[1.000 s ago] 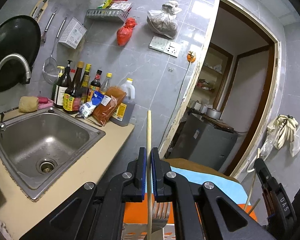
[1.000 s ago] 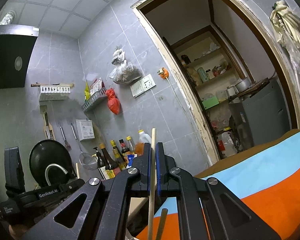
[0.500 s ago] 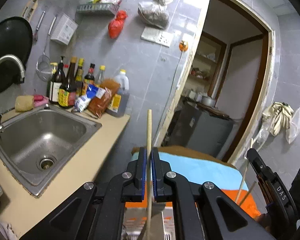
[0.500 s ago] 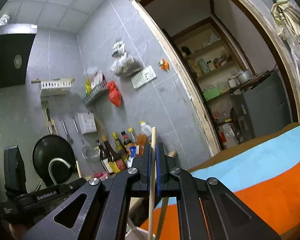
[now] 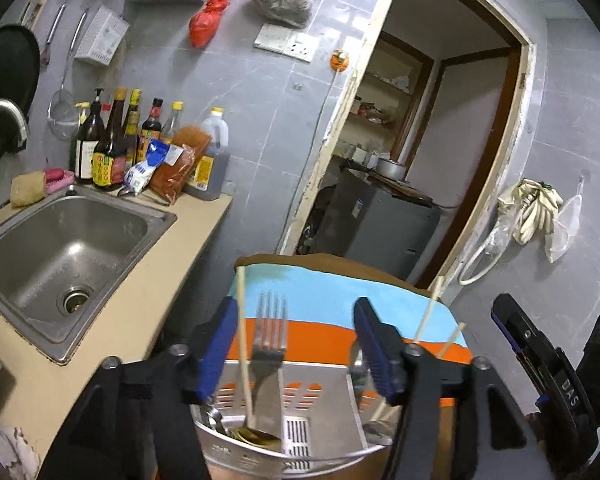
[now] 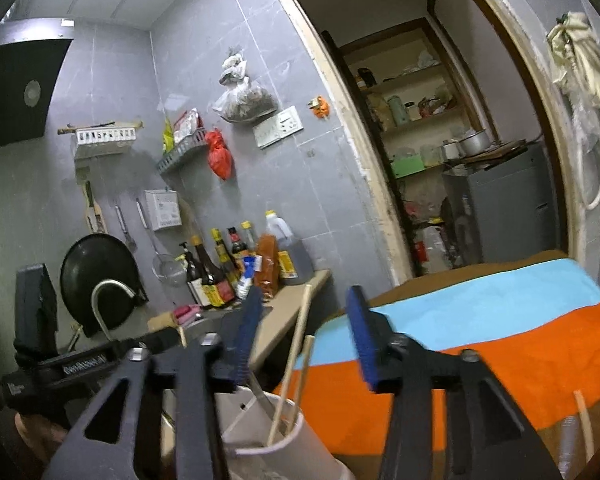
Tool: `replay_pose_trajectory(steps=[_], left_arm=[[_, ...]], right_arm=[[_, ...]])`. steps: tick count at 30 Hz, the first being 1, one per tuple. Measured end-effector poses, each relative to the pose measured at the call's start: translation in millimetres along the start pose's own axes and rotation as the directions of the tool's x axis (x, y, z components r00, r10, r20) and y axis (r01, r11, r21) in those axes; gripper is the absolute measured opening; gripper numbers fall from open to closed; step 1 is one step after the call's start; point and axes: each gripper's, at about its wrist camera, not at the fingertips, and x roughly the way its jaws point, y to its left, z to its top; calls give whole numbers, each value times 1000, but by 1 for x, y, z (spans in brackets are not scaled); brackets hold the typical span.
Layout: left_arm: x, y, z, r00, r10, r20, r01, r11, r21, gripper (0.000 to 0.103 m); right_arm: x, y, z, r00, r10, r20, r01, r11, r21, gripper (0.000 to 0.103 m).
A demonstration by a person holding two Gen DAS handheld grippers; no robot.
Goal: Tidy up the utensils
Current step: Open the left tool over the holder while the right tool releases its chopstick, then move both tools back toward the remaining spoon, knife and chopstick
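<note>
Left gripper (image 5: 296,344) standing released, fingers (image 5: 216,348) having just been spreading, hovering over the steel utensil holder (image 5: 284,444). Chopstick (image 5: 244,344) standing free in that holder, just beside the left blue pad, leaning next to the upright fork (image 5: 270,344). Right gripper (image 6: 300,336) likewise let go, fingers (image 6: 364,340) having just been parting, poised over the white cup (image 6: 276,436) with two chopsticks (image 6: 292,364) leaning inside it, tips rising between the pads; contact with either pad impossible to tell. Holder and cup sitting on the striped cloth (image 6: 480,344) covering the tabletop (image 5: 332,258). Sink (image 5: 60,248) and sauce bottles (image 5: 112,148) lying well apart to the left.
</note>
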Motion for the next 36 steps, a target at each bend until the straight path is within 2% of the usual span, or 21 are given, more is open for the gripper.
replay_pose_trajectory(steps=[2,5,7,11,18,26,36], left_arm=[[-8,-10,3,1000,-10,10,10,1000,10,79],[-19,-27,6,999,-25,27,25,999,28,92],[-25,-40,6,999,-28,34,26,998,55,97],[-34,-67,4,998,-28,59,21,992,122,102],[-44,-115,-12,996,-59,72,44,980,193,102],[-41,-165,-33,995,-65,81,46,975,217,102],[-16,-204,-74,998,-60,4,58,975,215,102]], right_arm=[[-14,-3,7,999,-34,-1,34,999,-15,59],[-34,-9,18,996,-85,0,85,996,-34,72],[-52,-15,26,992,-130,6,130,990,-52,77],[-79,-25,44,981,-191,16,192,978,-84,94],[-122,-46,66,960,-277,29,278,949,-148,100],[-149,-80,76,947,-321,13,318,931,-179,101],[-166,-148,62,926,-373,-59,360,919,-160,101]])
